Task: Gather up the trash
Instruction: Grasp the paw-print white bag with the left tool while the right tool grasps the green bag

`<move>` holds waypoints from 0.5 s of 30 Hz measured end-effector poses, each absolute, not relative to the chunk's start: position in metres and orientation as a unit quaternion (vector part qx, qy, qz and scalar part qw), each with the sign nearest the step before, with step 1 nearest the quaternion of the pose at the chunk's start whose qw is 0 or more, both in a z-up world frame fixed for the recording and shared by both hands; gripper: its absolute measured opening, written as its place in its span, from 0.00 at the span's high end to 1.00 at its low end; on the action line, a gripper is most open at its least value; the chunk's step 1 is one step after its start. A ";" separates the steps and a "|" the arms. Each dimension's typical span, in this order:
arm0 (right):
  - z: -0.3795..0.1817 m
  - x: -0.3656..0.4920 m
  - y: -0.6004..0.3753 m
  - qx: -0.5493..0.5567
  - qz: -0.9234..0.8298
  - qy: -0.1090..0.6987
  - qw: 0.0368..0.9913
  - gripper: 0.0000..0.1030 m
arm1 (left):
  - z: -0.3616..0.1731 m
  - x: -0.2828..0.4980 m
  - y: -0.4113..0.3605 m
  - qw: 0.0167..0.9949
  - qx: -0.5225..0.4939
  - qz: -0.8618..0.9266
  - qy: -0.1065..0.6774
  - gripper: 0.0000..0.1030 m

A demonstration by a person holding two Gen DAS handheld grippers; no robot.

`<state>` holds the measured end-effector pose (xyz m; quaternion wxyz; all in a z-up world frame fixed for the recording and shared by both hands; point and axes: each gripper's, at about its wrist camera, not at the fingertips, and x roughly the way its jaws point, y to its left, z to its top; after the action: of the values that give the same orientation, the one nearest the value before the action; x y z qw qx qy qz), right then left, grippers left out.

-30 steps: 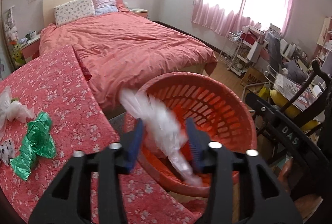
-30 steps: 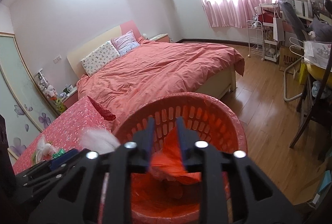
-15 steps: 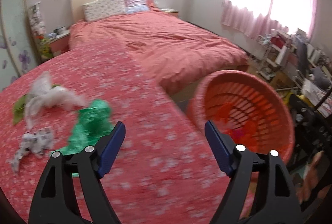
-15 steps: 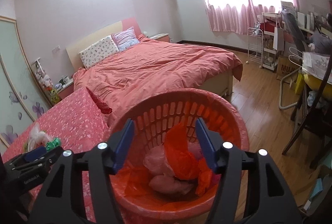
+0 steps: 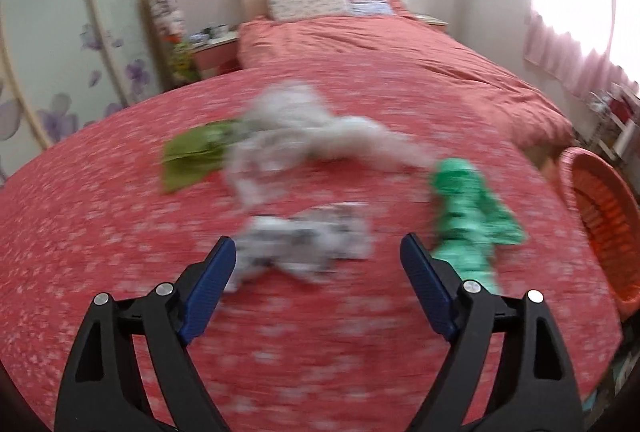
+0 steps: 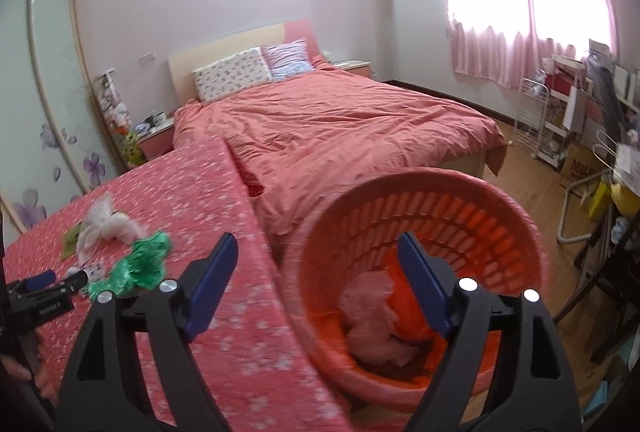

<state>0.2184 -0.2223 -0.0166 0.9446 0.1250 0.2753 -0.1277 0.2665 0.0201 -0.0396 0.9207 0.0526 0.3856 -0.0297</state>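
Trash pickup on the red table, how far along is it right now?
Partly done. The orange basket already holds pink and orange bags. Nothing is in hand: the left claw and right claw are both open and empty. Left on the table: the printed white wrapper in front of the left claw, the green bag, the white bag and a flat olive-green piece.

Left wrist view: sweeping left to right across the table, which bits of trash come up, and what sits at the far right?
Olive-green wrapper → white plastic bag → bright green bag → orange basket off the table's right edge. The black-and-white printed wrapper, nearer the camera, overlaps the white bag's span, so it is left out.
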 end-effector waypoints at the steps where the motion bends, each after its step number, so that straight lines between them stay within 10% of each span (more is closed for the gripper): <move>1: -0.016 0.222 -0.214 0.121 -0.125 0.275 0.946 0.19 | -0.040 0.269 0.033 0.921 0.048 -0.021 0.386 0.19; 15: -0.015 0.243 -0.157 0.109 -0.086 0.288 0.948 0.18 | -0.061 0.294 0.054 0.904 0.035 -0.055 0.423 0.34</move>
<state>0.2429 -0.1571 -0.0150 0.9475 0.1087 0.2880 -0.0864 0.2936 0.0541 -0.0614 0.9039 0.0352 0.4228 -0.0550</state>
